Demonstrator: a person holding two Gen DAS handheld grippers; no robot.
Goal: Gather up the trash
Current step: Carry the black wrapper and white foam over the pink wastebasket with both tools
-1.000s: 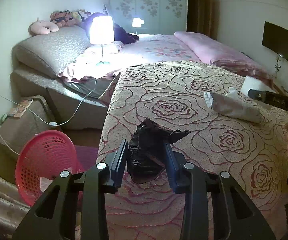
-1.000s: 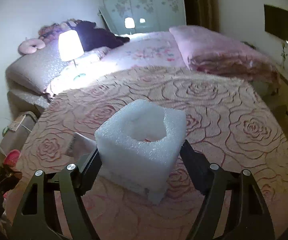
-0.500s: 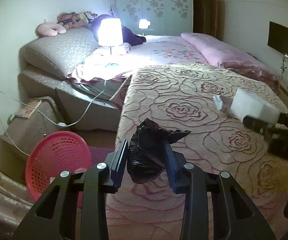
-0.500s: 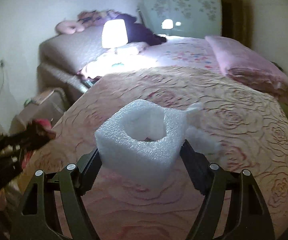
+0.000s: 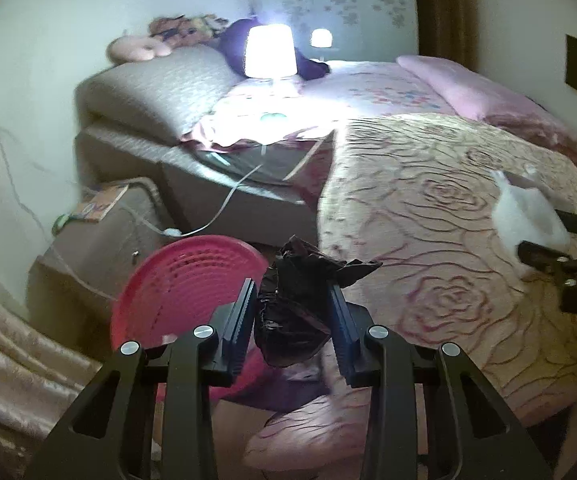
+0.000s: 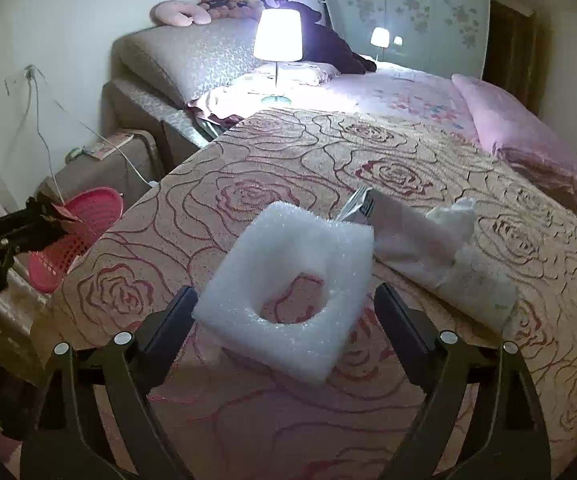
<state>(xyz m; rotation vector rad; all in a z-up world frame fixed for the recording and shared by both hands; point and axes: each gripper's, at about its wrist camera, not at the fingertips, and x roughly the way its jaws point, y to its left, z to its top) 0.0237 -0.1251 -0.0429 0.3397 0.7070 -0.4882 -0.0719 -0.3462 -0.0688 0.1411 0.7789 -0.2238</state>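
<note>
Between the fingers of the left gripper (image 5: 292, 320) one crumpled black bag (image 5: 296, 312) is clamped, above one pink basket (image 5: 180, 280) on the floor left of the bed (image 6: 288, 160). Right gripper (image 6: 284, 312) is opening; one white foam block (image 6: 288, 288) lies loose between its jaws. Farther right lie one grey packet (image 6: 408, 232) and one crumpled tissue (image 6: 454, 210).

In the left wrist view the white foam block (image 5: 528, 220), far right of the left claw (image 5: 292, 316), is smeared by motion. The right claw (image 5: 556, 256) there runs off the picture's edge. The black bag (image 5: 292, 312) hides the basket (image 5: 176, 280) rim behind it.
</note>
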